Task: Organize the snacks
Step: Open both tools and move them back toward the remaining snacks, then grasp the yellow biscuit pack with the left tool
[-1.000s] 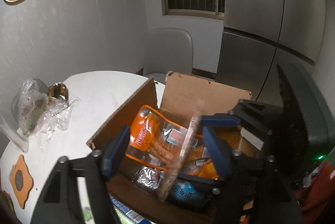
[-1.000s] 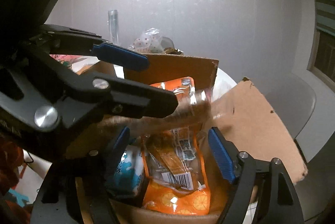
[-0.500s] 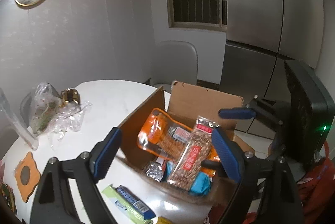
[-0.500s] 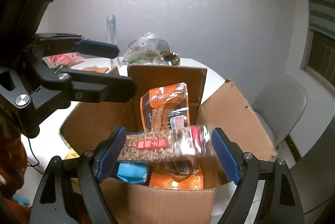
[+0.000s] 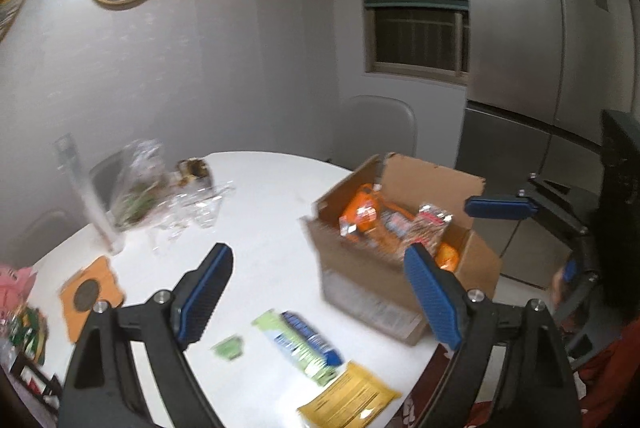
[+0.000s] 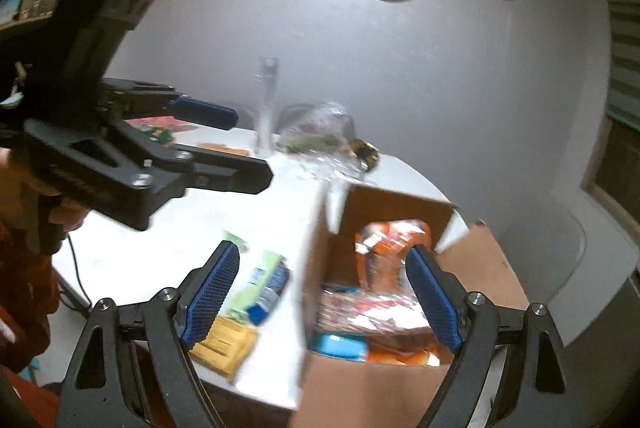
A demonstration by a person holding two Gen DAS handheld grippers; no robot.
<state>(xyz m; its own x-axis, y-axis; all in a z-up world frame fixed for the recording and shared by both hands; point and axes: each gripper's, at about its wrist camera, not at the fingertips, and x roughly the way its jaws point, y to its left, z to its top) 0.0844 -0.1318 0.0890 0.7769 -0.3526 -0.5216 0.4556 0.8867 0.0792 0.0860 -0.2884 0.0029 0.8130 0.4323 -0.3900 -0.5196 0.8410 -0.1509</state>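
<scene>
Both my left gripper [image 5: 316, 294] and right gripper [image 6: 322, 294] are open and empty; the green and blue snack pack [image 5: 301, 344] on the table [image 5: 264, 228] looks light, soft and slippery, so I'd pinch its middle.

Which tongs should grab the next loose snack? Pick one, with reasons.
Left, probably. The left tongs stand open over the green-and-blue packet on the table; the right tongs face mostly into the cardboard box.

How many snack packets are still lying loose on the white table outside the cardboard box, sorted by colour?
Green and blue packet: 1
Yellow packet: 1
Small green packet: 1
Total: 3 on the table, beside the cardboard box.
</scene>
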